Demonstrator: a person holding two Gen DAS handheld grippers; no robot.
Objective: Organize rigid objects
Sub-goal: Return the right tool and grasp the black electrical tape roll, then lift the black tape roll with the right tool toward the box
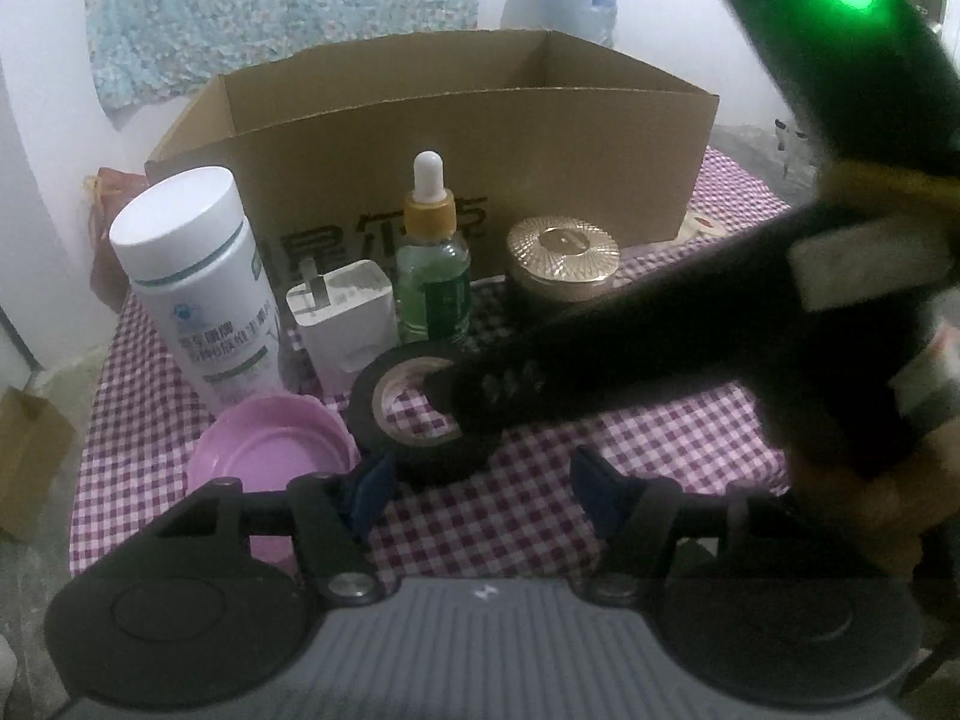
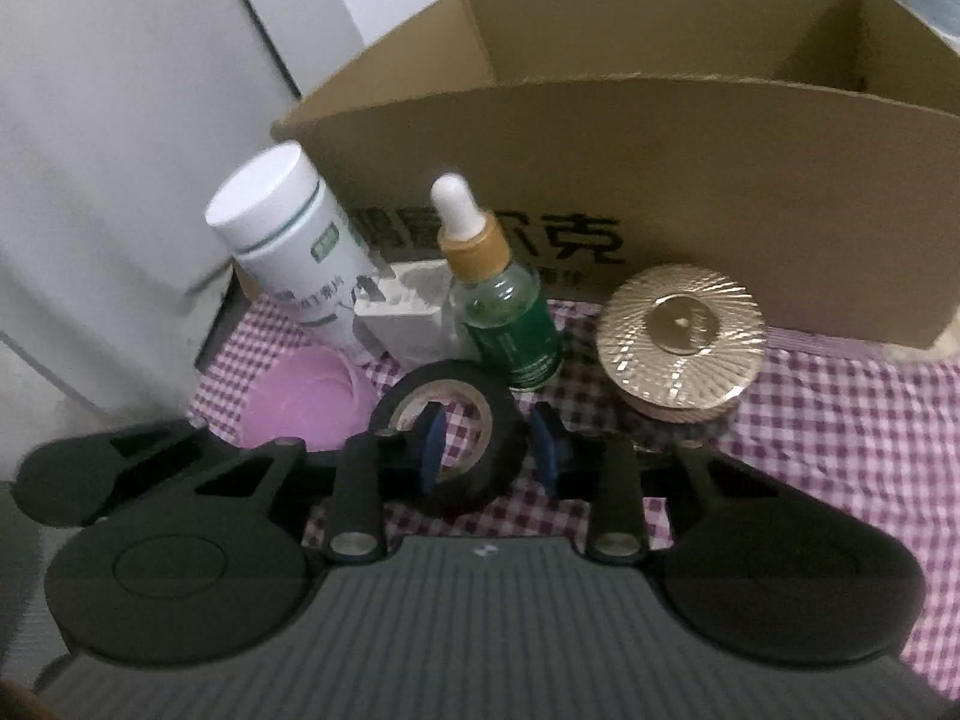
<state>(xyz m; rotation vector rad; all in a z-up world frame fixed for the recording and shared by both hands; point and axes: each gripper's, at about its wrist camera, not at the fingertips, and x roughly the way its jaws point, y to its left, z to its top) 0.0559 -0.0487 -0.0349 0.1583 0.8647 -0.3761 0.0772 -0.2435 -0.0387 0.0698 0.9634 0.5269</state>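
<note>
A black roll of tape [image 1: 420, 462] lies flat on the checked cloth [image 1: 600, 450]. My right gripper [image 2: 489, 450] straddles the roll's [image 2: 462, 495] right wall. One pad is inside the hole, a little apart from the inner wall, and the other sits by the outer side, so the jaws are narrow but open. In the left wrist view its dark finger [image 1: 480, 387] reaches into the hole from the right. My left gripper [image 1: 480, 492] stands open just in front of the roll, with nothing between its pads.
Behind the tape stand a white bottle [image 1: 192, 276], a white charger plug [image 1: 342, 318], a green dropper bottle [image 1: 435, 264] and a gold-lidded jar [image 1: 561, 258]. A pink dish [image 1: 270, 456] lies at the left. An open cardboard box [image 1: 540, 138] stands at the back. A hand [image 1: 870, 492] holds the right gripper.
</note>
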